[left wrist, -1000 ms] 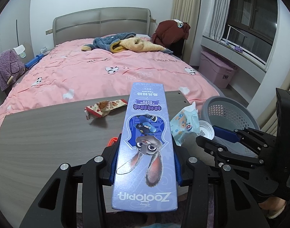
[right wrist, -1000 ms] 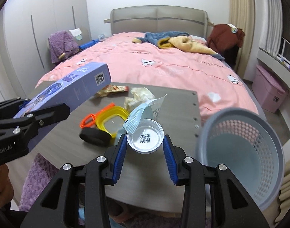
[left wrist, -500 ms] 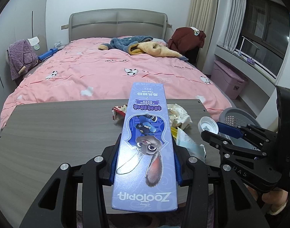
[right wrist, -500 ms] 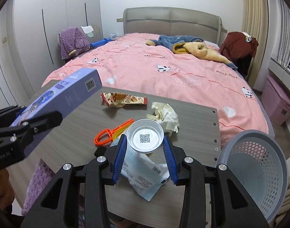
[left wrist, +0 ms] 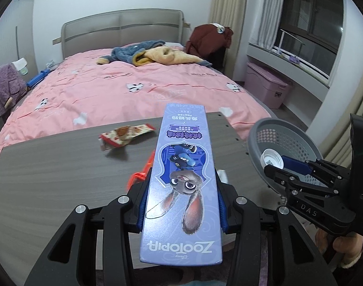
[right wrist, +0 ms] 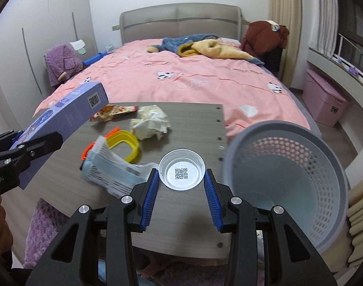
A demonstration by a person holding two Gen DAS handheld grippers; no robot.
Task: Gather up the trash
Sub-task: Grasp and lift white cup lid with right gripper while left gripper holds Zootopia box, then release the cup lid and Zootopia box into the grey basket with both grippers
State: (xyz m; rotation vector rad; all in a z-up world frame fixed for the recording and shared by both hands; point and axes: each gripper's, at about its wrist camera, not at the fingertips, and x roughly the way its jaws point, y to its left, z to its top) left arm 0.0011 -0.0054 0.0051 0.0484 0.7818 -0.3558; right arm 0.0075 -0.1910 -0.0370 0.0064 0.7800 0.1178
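The white plastic lid, a QR code printed inside it, sits clamped between the blue fingers of the right gripper, held above the tabletop just beside the grey mesh basket. In the left wrist view the same lid appears in front of the basket's opening, at the tip of the right gripper.

On the far side of the lid from the basket, the left gripper is clamped on a long purple Zootopia box, gripping it across its width and holding it off the tabletop, its far end tilted upward; from the right wrist view the box rises at a slant.

Loose trash lies on the tabletop beyond the lid: a pale blue wipes packet nearest, a yellow ring-shaped piece and an orange plastic piece past it, then a crumpled tissue and a red-and-cream snack wrapper farther back.

Behind the tabletop stands a bed with a pink cover.
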